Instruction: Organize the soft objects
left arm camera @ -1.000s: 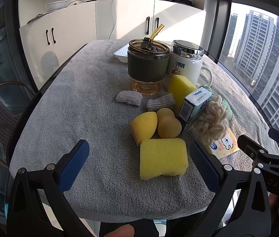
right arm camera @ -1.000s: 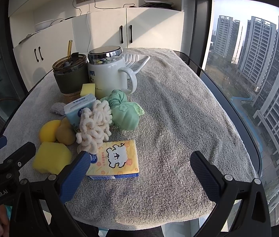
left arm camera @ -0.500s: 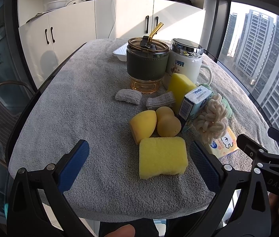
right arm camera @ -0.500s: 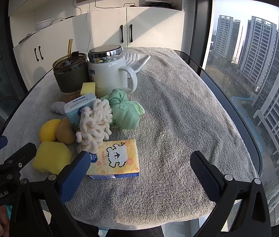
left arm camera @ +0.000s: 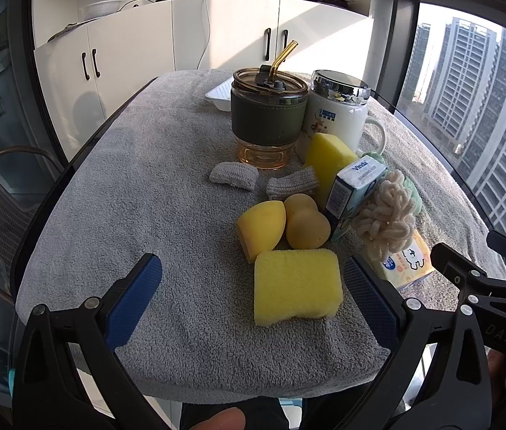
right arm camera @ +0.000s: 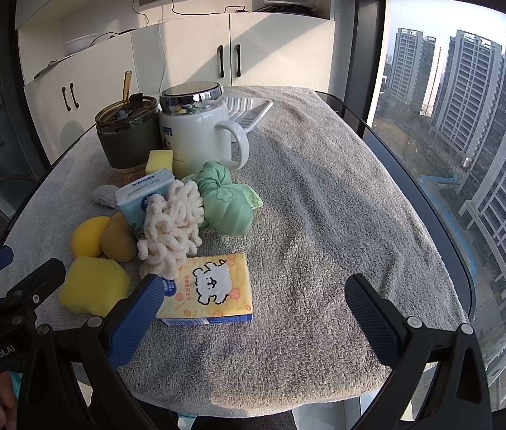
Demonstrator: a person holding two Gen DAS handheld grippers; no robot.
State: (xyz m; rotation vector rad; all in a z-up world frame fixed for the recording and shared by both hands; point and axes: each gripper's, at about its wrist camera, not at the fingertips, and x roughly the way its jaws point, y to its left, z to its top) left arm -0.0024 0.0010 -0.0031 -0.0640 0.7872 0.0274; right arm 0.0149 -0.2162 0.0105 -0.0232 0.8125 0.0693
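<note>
A flat yellow sponge (left arm camera: 297, 286) lies near the table's front edge, between the fingers of my open, empty left gripper (left arm camera: 253, 294). Behind it sit two yellow egg-shaped sponges (left arm camera: 262, 225), a taller yellow sponge (left arm camera: 326, 157), two grey knit pieces (left arm camera: 233, 176), a cream chenille ball (left arm camera: 385, 216) and a green cloth bundle (right arm camera: 229, 200). A tissue pack with a dog print (right arm camera: 210, 288) lies by the left finger of my open, empty right gripper (right arm camera: 253, 308). A blue tissue box (right arm camera: 143, 193) stands behind the ball.
A green-sleeved tumbler with a straw (left arm camera: 267, 118), a white lidded mug (left arm camera: 335, 114) and a white tray (right arm camera: 247, 111) stand at the back. A grey towel (right arm camera: 324, 197) covers the table, bare on its right and left sides. Cabinets stand behind; a window is at right.
Both grippers have drifted very slightly; the objects have not moved and both grippers stay open.
</note>
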